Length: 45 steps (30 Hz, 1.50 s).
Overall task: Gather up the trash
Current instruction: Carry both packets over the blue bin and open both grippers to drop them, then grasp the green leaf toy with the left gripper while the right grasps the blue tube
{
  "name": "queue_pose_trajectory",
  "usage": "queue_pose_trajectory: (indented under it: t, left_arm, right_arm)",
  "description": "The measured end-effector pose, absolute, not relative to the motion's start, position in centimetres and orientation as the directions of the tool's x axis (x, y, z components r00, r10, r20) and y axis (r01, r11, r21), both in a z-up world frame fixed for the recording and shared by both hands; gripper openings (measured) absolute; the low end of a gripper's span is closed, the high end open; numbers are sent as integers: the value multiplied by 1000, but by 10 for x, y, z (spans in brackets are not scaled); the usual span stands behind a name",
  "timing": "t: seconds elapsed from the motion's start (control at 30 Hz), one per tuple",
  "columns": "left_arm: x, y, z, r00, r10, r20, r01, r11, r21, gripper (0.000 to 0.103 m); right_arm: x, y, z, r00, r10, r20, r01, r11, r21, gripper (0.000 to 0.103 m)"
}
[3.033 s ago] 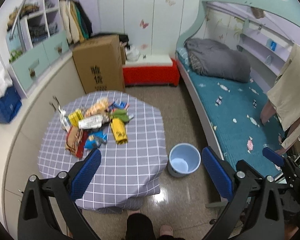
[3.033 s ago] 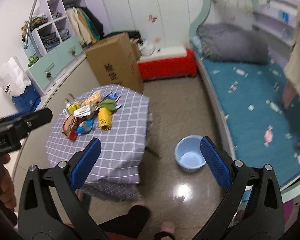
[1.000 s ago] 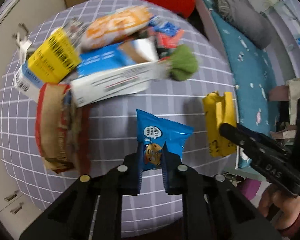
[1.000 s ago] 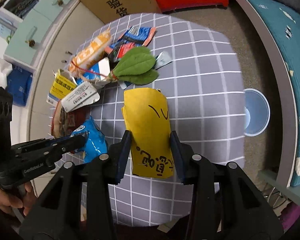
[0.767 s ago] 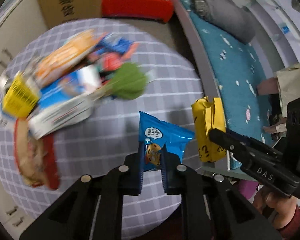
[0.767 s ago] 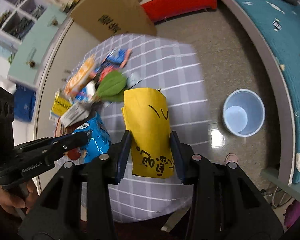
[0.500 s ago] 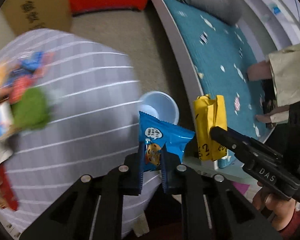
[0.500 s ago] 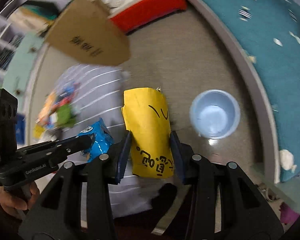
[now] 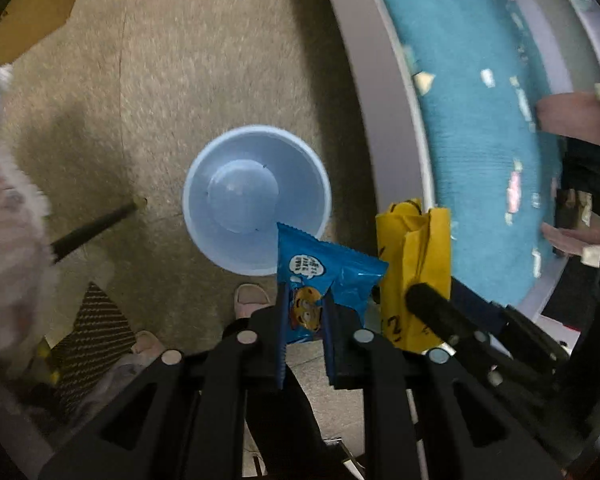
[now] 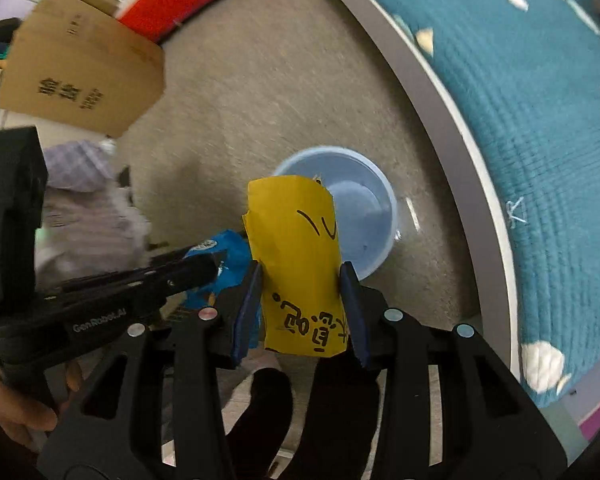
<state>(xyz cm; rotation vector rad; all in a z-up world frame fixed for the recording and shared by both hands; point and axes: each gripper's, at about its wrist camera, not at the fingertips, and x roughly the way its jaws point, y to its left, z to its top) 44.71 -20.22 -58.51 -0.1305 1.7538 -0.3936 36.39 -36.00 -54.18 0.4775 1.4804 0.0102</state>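
Note:
My left gripper (image 9: pixel 306 300) is shut on a blue snack packet (image 9: pixel 324 276) and holds it in the air at the near rim of the light blue bin (image 9: pixel 256 200) on the floor. My right gripper (image 10: pixel 302 280) is shut on a yellow packet (image 10: pixel 300 256) with black writing, held above the near left side of the bin (image 10: pixel 364 208). The yellow packet (image 9: pixel 414 264) hangs just right of the blue one in the left wrist view. The blue packet (image 10: pixel 224 256) shows in the right wrist view in the left gripper's fingers. The bin looks empty.
The table's checked cloth edge (image 10: pixel 84 208) is at the left, with a table leg (image 9: pixel 92 228). A bed with a teal cover (image 9: pixel 472 128) and grey frame curves along the right. A cardboard box (image 10: pixel 80 68) stands farther back. The person's feet (image 9: pixel 252 300) are below the grippers.
Both grippers have swung right from over the table to above the blue bin, each still holding its packet. The trash pile has left both views.

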Motion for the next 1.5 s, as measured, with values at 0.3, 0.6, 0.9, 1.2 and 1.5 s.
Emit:
queue_pose_trajectory:
  t: [0.3,0.6,0.9,1.2,1.5]
  left_arm:
    - [456,-224,-677,-289,-183,-940,152,960,-233,33]
    - [459,-219,-667,-294,-157,-943,126,971,-201,59]
    - [463,-189,-595,-205,-142,-968,104,981,-166,66]
    - [452,-155,-482,-56,-248,-967,69,966,-251,69]
    - [405,-54,-342,201,-333,-921,101,942,-319,74]
  right_arm:
    - [370,-389,-637,30,297,-954,369,884,287,39]
    - [369,-391,-633,16,328,-945,379,872,309,40]
    - [386,-381,-586,58,335,-941,356,873,333,63]
    - [382,-356,-485,137,310,-941,273,901,336,64]
    - [355,-264,-350,324,335,-885,120,913,389,65]
